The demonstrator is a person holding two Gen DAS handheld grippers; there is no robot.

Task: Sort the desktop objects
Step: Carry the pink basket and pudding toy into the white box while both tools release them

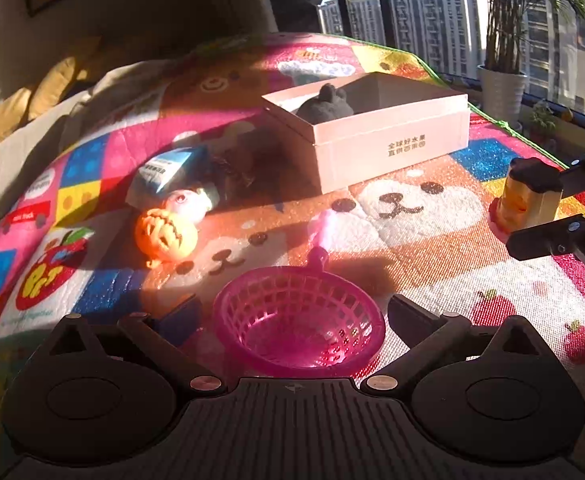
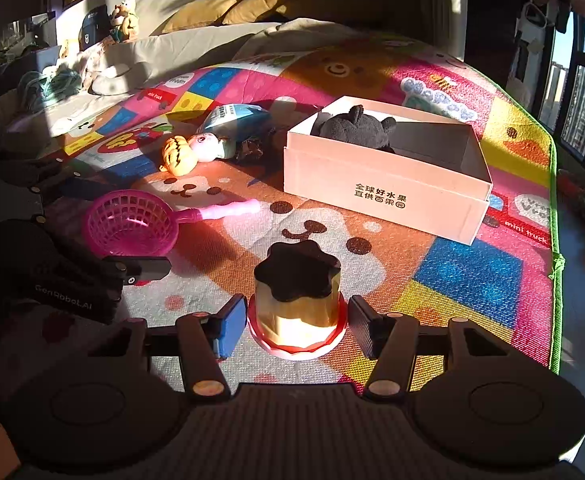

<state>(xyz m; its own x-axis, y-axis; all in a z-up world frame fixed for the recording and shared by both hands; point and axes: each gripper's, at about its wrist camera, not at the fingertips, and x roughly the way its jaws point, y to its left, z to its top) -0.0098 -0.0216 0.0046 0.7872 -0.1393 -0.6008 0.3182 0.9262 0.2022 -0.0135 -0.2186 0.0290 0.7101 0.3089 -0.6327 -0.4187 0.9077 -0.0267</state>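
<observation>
My left gripper [image 1: 292, 316] is open with its fingers on either side of a pink plastic strainer [image 1: 298, 320] lying on the mat; the strainer also shows in the right wrist view [image 2: 130, 226]. My right gripper [image 2: 297, 326] is open around a toy pudding [image 2: 297, 300], yellow with a dark top and a red base, which stands upright; the fingers are close to its sides but apart. The pudding also shows in the left wrist view [image 1: 530, 200]. A pink cardboard box [image 2: 380, 192] holds a dark plush toy [image 2: 354, 126].
An orange pumpkin toy [image 1: 166, 234], a small doll [image 1: 190, 202], a blue-and-white pouch [image 1: 168, 172] and a dark clump lie left of the box [image 1: 388, 144]. The colourful play mat [image 2: 468, 280] ends at a green edge on the right. Cushions and bedding lie behind.
</observation>
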